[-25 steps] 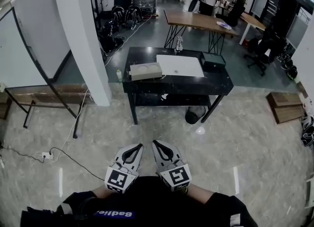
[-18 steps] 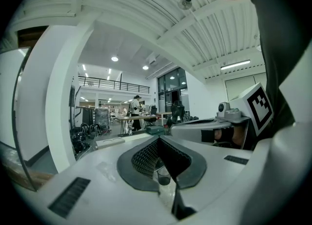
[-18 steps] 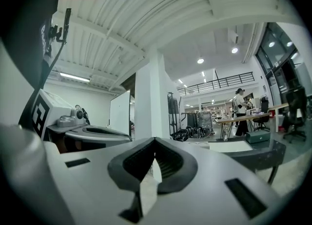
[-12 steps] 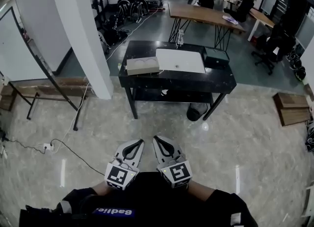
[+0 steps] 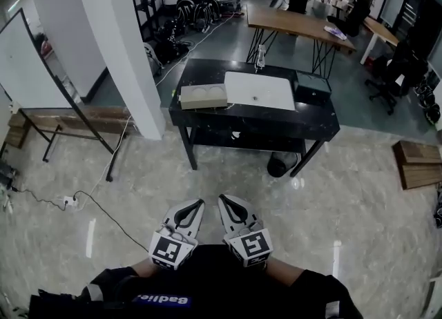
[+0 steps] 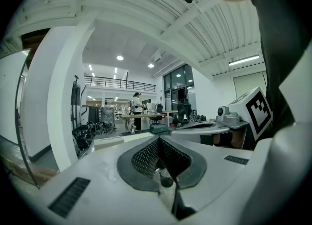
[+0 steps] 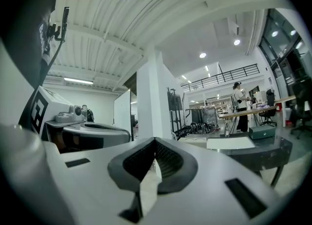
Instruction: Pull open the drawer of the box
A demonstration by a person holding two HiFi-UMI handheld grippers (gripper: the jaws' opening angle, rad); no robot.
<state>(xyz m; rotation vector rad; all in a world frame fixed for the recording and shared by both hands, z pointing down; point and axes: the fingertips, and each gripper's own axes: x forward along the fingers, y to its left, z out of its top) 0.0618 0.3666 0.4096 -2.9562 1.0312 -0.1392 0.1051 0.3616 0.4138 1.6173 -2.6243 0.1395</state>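
– Holding anything, the left hand-held gripper point(image 5: 194, 206)?
– No. Its jaws are pressed together on nothing. The right hand-held gripper point(image 5: 225, 201), just beside it, is closed and empty too, and both point ahead over the floor point(image 5: 297, 214).
– And the box?
– Well apart from both, on the black tabletop point(image 5: 207, 72). A pale box point(image 5: 203, 96) sits at its left end and a dark box point(image 5: 312, 87) at its right, with a white sheet point(image 5: 259, 90) between them. I cannot tell which has the drawer.

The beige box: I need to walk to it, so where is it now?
In the head view, the beige box sits at the left end of the black table, beside the white mat.
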